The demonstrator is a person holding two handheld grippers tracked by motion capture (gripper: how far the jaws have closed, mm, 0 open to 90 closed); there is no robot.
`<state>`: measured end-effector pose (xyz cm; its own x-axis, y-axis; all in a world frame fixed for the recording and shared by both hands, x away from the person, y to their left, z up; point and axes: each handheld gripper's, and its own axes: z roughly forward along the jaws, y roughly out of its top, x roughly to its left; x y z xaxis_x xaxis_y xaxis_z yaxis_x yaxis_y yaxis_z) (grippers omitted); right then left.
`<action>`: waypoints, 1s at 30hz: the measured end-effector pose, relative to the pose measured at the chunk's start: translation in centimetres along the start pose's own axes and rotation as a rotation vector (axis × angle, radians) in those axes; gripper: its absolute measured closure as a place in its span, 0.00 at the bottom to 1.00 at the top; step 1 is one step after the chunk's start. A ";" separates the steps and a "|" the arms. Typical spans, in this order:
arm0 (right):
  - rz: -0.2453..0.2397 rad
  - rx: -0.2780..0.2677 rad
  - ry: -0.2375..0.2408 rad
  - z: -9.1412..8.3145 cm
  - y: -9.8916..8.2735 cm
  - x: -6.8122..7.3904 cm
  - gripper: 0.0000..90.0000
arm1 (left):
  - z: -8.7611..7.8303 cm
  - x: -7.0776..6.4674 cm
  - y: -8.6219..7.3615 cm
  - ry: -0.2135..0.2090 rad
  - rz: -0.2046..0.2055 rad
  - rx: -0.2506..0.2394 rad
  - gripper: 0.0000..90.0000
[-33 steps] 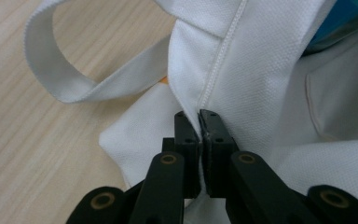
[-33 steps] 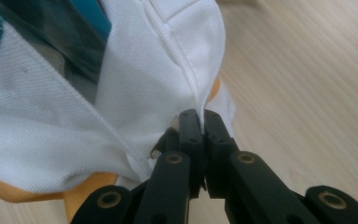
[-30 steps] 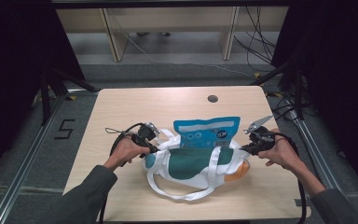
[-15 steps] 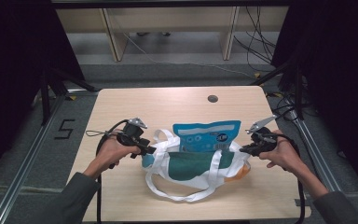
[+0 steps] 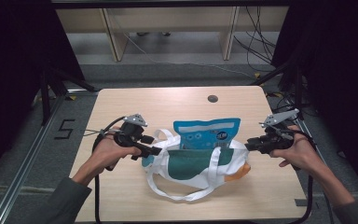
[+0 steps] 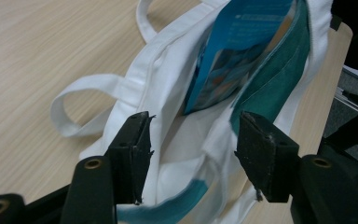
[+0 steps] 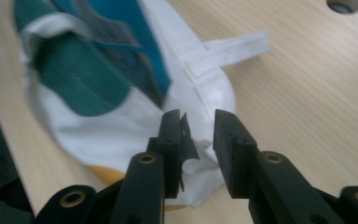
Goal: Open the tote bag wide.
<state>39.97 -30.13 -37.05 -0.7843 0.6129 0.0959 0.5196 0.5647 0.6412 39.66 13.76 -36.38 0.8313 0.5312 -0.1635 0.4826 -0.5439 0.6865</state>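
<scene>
Jaws of left gripper (image 6: pixel 191 154) & right gripper (image 7: pixel 198 149) just opened, gaping over soft white cloth bag (image 5: pixel 191 165) w/ glossy blue pouch (image 5: pixel 206 134).

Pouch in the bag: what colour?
Blue with white print; the pouch shows best in the high view, standing in the tote bag.

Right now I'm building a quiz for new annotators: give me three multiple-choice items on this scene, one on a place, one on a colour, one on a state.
1. Where is the blue pouch?
A. Standing in the tote bag
B. Flat beside it
C. On the floor

2. What colour are the bag's handles?
A. Black
B. White
C. Red

3. How does the left tool stand?
A. Clamped on the pouch
B. Open
C. Shut on a handle

Answers: 1 A, its top rises from the bag's mouth; 2 B, white loops lie on the table; 3 B, both jaws stand apart, off the cloth.
</scene>
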 end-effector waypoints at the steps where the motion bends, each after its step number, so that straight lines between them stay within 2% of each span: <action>1: -0.003 -0.025 0.014 -0.1 0.0 0.5 0.79 | 0.4 -0.2 0.3 -0.011 0.028 0.018 0.49; 2: -0.035 -0.017 0.041 -0.5 0.3 1.5 0.77 | 1.2 -0.5 0.5 -0.027 0.054 0.040 0.49; 3: -0.035 -0.017 0.041 -0.5 0.3 1.5 0.77 | 1.2 -0.5 0.5 -0.027 0.054 0.040 0.49; 4: -0.063 -0.013 0.056 -0.4 0.7 2.3 0.74 | 1.8 -0.8 0.6 -0.039 0.054 0.050 0.50; 6: -0.064 -0.010 0.064 -0.2 0.7 2.7 0.73 | 2.6 -1.3 0.8 -0.060 0.092 0.080 0.51; 7: -0.085 -0.014 0.068 0.2 0.9 3.0 0.71 | 3.0 -1.6 0.7 -0.071 0.095 0.078 0.55; 8: -0.084 -0.001 0.078 0.4 1.0 3.3 0.71 | 3.3 -2.1 0.7 -0.068 0.147 0.094 0.61; 9: -0.089 0.005 0.086 0.8 1.1 3.7 0.70 | 3.6 -2.6 0.6 -0.048 0.168 0.107 0.63; 11: -0.097 0.023 0.093 1.4 1.4 4.0 0.67 | 3.7 -3.0 0.5 -0.039 0.211 0.107 0.71; 12: -0.115 0.008 0.071 2.0 1.4 4.2 0.65 | 3.8 -3.2 0.4 -0.043 0.201 0.102 0.76; 13: -0.115 0.008 0.071 2.0 1.4 4.2 0.65 | 3.8 -3.4 0.2 -0.043 0.198 0.105 0.76; 14: -0.112 0.038 0.090 2.2 1.5 4.5 0.67 | 3.7 -3.5 -0.1 -0.033 0.215 0.100 0.79; 15: -0.112 0.038 0.090 2.2 1.5 4.5 0.67 | 3.7 -3.5 -0.1 -0.033 0.215 0.100 0.81; 16: -0.123 0.047 0.098 2.3 1.4 4.7 0.71 | 3.7 -3.6 -0.3 -0.032 0.213 0.099 0.81; 17: -0.141 0.055 0.114 2.4 1.3 5.1 0.78 | 3.7 -3.6 -0.5 -0.040 0.227 0.095 0.83; 18: -0.195 0.083 0.143 2.7 1.0 6.1 0.92 | 3.8 -3.8 -0.7 -0.041 0.228 0.098 0.86; 20: -0.208 0.094 0.152 3.0 0.7 6.5 0.95 | 4.1 -4.1 -1.2 -0.053 0.234 0.101 0.87; 22: -0.264 0.158 0.151 4.3 -0.2 7.8 0.98 | 4.5 -4.7 -1.9 -0.063 0.261 0.108 0.89; 24: -0.257 0.154 0.145 4.4 -0.3 8.0 0.98 | 4.8 -5.2 -2.3 -0.074 0.278 0.104 0.89; 25: -0.221 0.128 0.143 4.2 -0.2 8.3 0.95 | 4.8 -5.5 -2.4 -0.067 0.268 0.099 0.89; 26: -0.199 0.071 0.141 3.1 0.5 8.4 0.86 | 4.8 -5.7 -2.5 -0.066 0.284 0.109 0.90; 27: -0.199 0.071 0.141 3.1 0.5 8.4 0.86 | 4.9 -5.8 -2.5 -0.074 0.288 0.111 0.90; 28: -0.205 0.044 0.132 2.8 0.8 8.4 0.83 | 5.0 -5.9 -2.5 -0.074 0.289 0.112 0.90; 29: -0.207 0.018 0.130 2.2 1.3 8.4 0.78 | 5.1 -6.0 -2.5 -0.078 0.281 0.111 0.90; 30: -0.211 0.008 0.118 1.6 1.9 8.7 0.70 | 5.2 -6.1 -2.5 -0.079 0.296 0.119 0.90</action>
<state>34.64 -22.81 -36.22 -0.9097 0.4123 0.0493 0.3425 0.6779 0.6504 34.81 8.48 -40.78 0.9570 0.2890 -0.0267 0.2415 -0.7418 0.6256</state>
